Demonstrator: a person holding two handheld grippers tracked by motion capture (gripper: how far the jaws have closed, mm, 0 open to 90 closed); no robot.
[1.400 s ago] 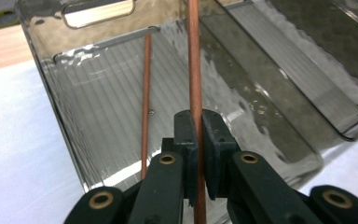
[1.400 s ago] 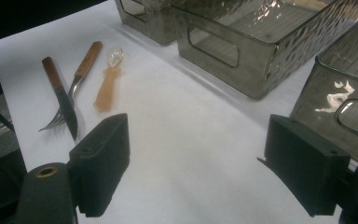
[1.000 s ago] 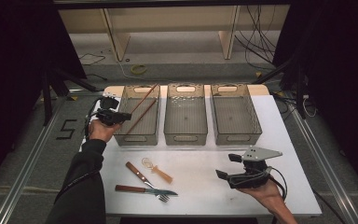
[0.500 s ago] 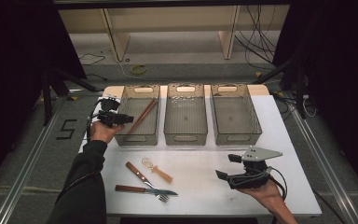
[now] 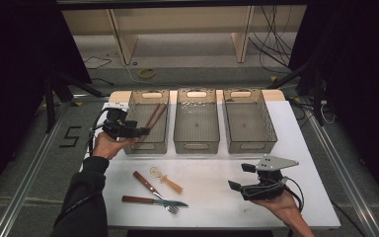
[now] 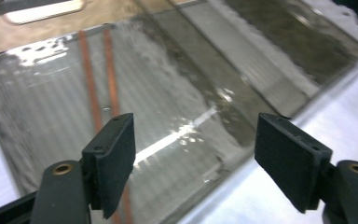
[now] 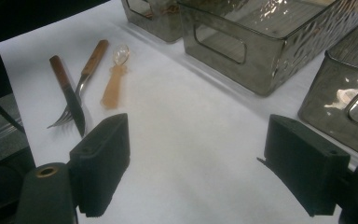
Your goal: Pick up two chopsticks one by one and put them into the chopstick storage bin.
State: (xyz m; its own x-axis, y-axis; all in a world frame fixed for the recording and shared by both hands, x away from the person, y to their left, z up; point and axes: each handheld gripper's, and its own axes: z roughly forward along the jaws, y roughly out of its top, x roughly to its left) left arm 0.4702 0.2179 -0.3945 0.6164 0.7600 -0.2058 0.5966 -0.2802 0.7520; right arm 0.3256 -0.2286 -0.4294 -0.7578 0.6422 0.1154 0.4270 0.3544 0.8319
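Chopsticks (image 5: pixel 152 117) lie in left bin (image 5: pixel 148 142).

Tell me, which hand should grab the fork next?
Probably the right. The right gripper hovers open over the table beside the fork, which lies crossed with the knife in its own view. The left gripper is open too, but sits at the far left bin holding the chopsticks.
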